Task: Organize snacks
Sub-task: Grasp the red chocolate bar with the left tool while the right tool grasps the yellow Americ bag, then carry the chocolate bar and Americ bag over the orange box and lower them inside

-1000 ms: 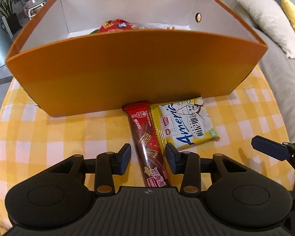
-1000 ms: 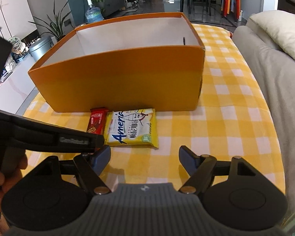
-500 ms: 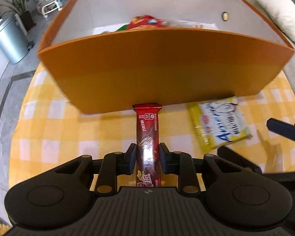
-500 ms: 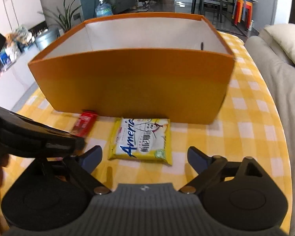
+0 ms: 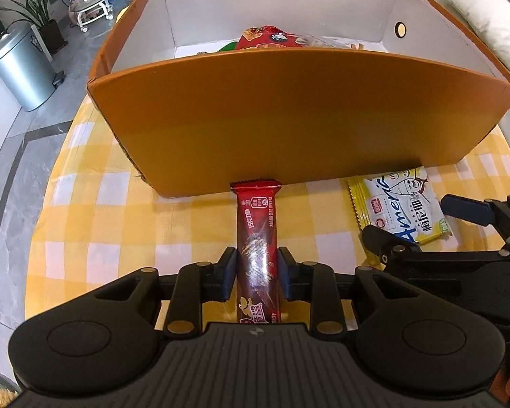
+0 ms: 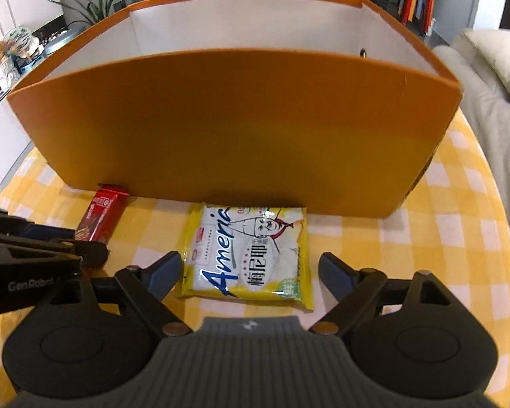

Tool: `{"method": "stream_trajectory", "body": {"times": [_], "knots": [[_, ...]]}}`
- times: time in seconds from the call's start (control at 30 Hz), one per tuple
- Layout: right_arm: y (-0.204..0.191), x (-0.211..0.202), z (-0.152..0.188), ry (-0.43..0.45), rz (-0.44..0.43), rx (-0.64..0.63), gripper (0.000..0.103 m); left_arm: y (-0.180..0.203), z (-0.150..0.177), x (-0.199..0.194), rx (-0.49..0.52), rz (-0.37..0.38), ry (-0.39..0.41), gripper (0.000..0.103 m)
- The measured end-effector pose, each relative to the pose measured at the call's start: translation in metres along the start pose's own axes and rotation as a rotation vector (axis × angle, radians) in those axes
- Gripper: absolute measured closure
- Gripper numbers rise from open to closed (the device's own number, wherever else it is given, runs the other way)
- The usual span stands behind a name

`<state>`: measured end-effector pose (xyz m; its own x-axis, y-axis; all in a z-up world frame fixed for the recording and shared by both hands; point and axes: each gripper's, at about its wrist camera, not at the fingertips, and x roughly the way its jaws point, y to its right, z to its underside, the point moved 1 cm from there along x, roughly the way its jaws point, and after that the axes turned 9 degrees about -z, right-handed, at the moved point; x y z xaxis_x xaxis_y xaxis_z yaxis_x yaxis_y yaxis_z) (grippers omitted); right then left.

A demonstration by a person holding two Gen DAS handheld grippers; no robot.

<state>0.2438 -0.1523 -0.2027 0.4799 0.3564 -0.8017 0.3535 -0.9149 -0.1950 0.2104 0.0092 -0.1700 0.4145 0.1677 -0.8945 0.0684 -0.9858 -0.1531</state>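
A red-brown chocolate bar lies on the checked cloth, its far end against the orange box. My left gripper has its pads against both sides of the bar, and its jaws are opening slightly. A yellow-and-white snack packet lies flat in front of the box. My right gripper hangs over the packet with a finger on each side and a gap at both. Its jaws are closing. The bar also shows in the right wrist view, at the left.
A red snack bag and other packets lie inside the box. The yellow checked tablecloth ends at the table's left edge, above a tiled floor. A metal bin stands beyond, and a grey sofa with a pillow is on the right.
My left jaws have closed on the chocolate bar, which has moved left, apart from the yellow packet. My right gripper has come lower and closer over the packet, with its jaws wider.
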Motion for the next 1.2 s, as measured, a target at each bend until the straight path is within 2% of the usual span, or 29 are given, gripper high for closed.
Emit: {"method": "stream_trajectory", "body": {"times": [0.1,0.27,0.37,0.4,0.57,0.8,1.2], "knots": [[-0.005,0.002,0.001,-0.004,0.015,-0.035,0.021,0.001,0.004,-0.002,0.007,-0.003,0.013,0.07],[-0.013,0.0,0.002,-0.005,0.013,-0.077,0.033,0.003,0.008,-0.003,0.011,-0.012,0.035,0.07],[-0.015,-0.001,0.004,-0.01,0.01,-0.08,0.036,0.005,0.007,-0.003,0.022,-0.014,0.039,0.072],[-0.015,-0.002,0.004,-0.012,0.009,-0.079,0.039,0.005,0.007,-0.003,0.023,-0.009,0.037,0.077],[-0.015,-0.004,-0.001,-0.04,-0.011,-0.053,0.049,0.006,0.007,-0.007,0.008,0.006,0.034,0.077],[-0.003,-0.023,-0.004,-0.039,-0.065,0.065,0.049,0.001,0.013,-0.034,-0.027,0.046,0.061,0.077],[-0.018,-0.097,0.007,0.051,-0.081,0.025,0.049,-0.008,0.016,-0.105,-0.084,0.149,0.175,0.077]]}}
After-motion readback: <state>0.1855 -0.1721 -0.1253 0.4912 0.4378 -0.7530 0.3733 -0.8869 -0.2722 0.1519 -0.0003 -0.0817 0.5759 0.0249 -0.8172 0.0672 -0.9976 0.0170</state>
